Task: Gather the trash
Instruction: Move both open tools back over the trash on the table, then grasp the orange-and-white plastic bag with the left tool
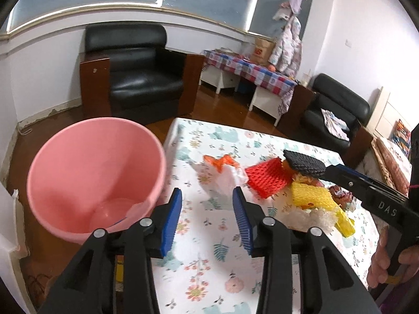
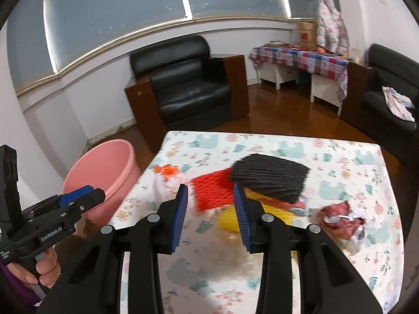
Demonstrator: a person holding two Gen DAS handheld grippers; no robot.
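The left gripper [image 1: 207, 219] hangs over the desk [image 1: 209, 274] with its floral cloth, blue ribbed fingers [image 1: 171, 222] spread and nothing between them. At the left of that frame stands the round pink plastic bin [image 1: 86, 180]. The right gripper [image 2: 210, 218] has its fingers apart, with a black foam mesh sleeve [image 2: 269, 178] against the right one; whether they pinch it I cannot tell. Beneath it, mid-frame, lie a red foam net [image 2: 212, 191] and a yellow foam net [image 2: 229, 219].
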